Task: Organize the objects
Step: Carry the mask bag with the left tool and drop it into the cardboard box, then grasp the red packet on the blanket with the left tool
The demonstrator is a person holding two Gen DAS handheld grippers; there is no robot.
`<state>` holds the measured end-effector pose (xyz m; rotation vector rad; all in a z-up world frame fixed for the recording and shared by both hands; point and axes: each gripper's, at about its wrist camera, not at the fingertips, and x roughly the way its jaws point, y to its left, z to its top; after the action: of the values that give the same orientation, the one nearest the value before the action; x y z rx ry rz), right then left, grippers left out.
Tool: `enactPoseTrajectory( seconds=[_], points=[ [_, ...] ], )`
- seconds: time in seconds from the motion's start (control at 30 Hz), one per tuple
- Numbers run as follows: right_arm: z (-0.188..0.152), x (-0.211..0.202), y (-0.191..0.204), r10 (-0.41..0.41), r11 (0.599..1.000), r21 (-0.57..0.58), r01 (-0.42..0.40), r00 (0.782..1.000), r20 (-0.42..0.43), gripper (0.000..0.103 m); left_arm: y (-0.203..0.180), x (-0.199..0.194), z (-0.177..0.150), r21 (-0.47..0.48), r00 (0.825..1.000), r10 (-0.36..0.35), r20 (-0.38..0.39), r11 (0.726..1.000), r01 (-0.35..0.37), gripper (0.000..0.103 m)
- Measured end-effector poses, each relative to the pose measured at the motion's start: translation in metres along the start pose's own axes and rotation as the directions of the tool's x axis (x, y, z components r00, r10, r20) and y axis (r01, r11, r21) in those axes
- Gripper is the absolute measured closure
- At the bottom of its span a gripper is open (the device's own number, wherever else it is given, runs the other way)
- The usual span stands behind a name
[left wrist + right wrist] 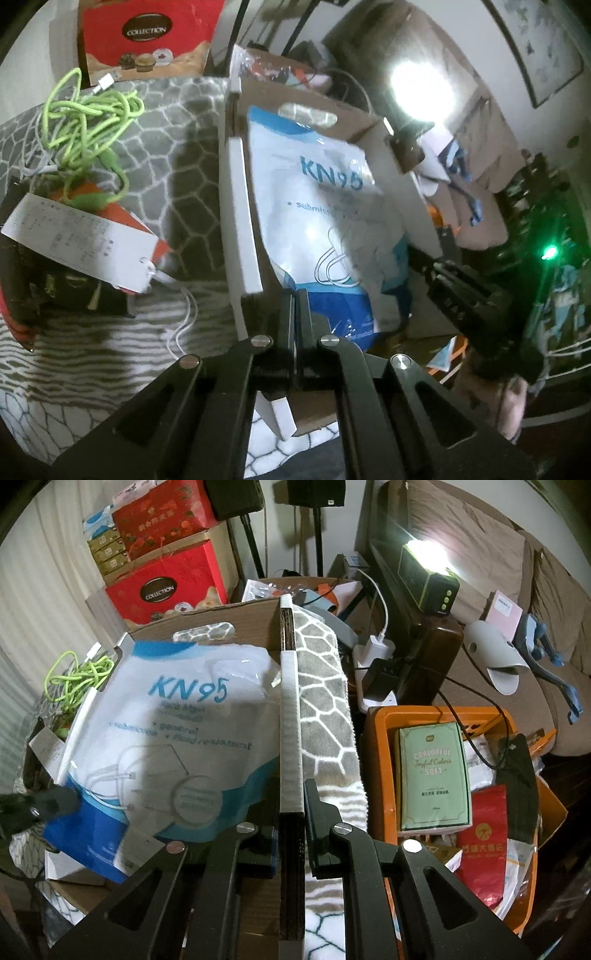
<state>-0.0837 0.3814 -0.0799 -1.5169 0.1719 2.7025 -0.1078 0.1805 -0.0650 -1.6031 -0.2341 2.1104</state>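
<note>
mask packs: 1 [173,738] | green cables: 1 [88,122] (tangled) | orange bins: 1 [376,775]

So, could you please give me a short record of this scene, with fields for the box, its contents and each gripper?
box: cardboard box, open, rims taped white
contents: KN95 mask bag lying in it
right gripper: fingers shut on a taped side wall of the box
left gripper: fingers shut at the bag's near edge; whether they pinch it cannot be told
surroundings: green cable on a patterned blanket; orange crate holding packets
</note>
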Motion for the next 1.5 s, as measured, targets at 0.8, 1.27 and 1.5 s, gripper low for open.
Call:
enactPoseTrajectory(
  seconds=[0.8,1.27,1.5],
  points=[
    [-0.001,0.003,0.002,0.004,1.000,-0.008,-0.004,1.000,-0.008,0.092,0.027,-0.098,0.010,0.045,0.971,0.067,0.231,0.996,-0.079,0.015],
    [-0.002,0.004,0.001,0.008,1.000,-0.008,-0.008,1.000,-0.009,0.092,0.203,-0.103,0.011,-0.315,0.960,0.238,0.145,0.931,-0.183,0.014],
    [-0.003,0.004,0.001,0.003,1.000,-0.014,-0.003,1.000,-0.012,0.092,0.229,-0.087,0.004,-0.371,0.977,0.189,0.098,0.918,-0.140,0.014]
  ],
)
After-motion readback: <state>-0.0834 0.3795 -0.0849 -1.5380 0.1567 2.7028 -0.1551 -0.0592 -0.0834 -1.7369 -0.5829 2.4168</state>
